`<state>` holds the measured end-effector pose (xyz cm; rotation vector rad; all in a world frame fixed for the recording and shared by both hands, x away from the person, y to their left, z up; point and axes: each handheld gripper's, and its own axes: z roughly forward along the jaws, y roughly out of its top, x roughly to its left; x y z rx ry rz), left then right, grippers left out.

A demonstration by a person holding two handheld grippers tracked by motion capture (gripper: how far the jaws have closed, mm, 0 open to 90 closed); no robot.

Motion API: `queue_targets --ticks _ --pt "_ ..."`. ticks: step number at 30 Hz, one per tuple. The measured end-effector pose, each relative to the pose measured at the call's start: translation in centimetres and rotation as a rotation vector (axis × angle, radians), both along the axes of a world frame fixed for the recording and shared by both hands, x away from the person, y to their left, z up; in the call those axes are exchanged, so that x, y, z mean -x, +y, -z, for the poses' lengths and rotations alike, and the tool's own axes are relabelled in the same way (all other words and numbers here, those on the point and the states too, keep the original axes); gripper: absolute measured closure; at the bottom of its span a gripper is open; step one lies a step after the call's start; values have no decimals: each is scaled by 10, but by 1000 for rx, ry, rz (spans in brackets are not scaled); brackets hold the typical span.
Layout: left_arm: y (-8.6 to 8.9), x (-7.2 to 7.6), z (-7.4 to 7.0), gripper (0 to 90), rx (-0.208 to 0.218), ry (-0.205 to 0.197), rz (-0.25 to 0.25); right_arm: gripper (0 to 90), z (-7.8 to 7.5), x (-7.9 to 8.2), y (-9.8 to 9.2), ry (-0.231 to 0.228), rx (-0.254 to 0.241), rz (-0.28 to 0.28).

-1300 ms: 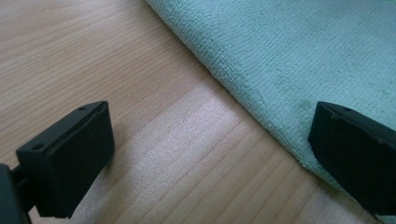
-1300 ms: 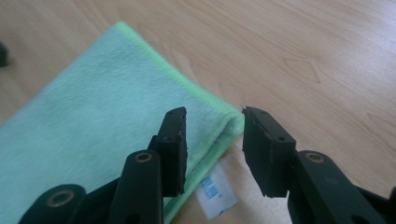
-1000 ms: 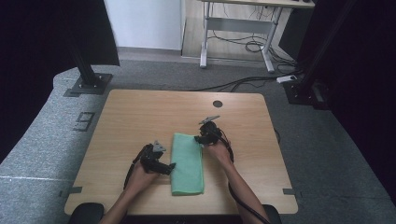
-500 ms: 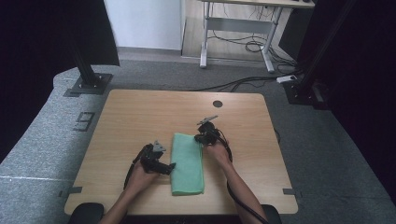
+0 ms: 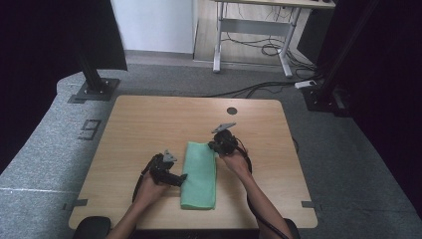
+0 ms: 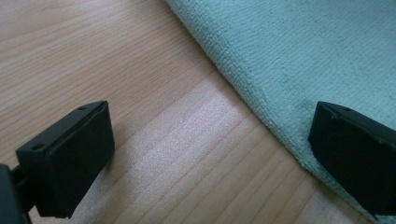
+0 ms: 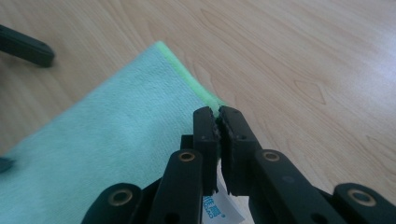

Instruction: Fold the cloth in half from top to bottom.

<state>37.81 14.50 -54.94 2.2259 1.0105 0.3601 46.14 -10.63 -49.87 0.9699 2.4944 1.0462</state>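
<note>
High view: folded green towel (image 5: 200, 174) lies near the table's (image 5: 149, 124) front edge, between both grippers. Right gripper (image 7: 218, 120), jaws together, seemingly pinching the towel's far right edge; lift slowly, keeping that pinch firm. Left gripper (image 6: 205, 154), jaws wide apart, straddles the towel's left edge, gripping nothing.

— What is on the table?
— A mint-green towel (image 5: 199, 174), folded into a long narrow rectangle, lying flat on the wood near the person's edge.
— Its texture?
— Fine terry loops, with a brighter green hem along the edge (image 7: 184, 70) and a small white label at one corner.
</note>
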Motion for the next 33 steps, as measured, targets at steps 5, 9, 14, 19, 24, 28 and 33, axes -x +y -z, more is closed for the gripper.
queue_targets --ticks 5,9,14,19,24,28,33 --pt "0 0 0 4 -2 -1 0 842 -11 11 -4 -20 -17 -27" --pt "0 0 0 4 -3 -1 -1 842 -19 22 -6 -30 -26 -49" --pt "0 0 0 3 -6 1 -2 841 -26 39 -9 -54 -42 -85" --pt "0 0 0 2 -6 0 -3 841 -32 59 -13 -71 -65 -121" --pt "-1 0 0 2 -5 0 -6 841 -37 76 -17 -82 -90 -148" --pt "-1 0 0 0 -6 -1 -10 841 -40 90 -17 -87 -112 -177" --pt "-1 0 0 0 -6 0 -12 841 -42 107 -17 -85 -134 -212"
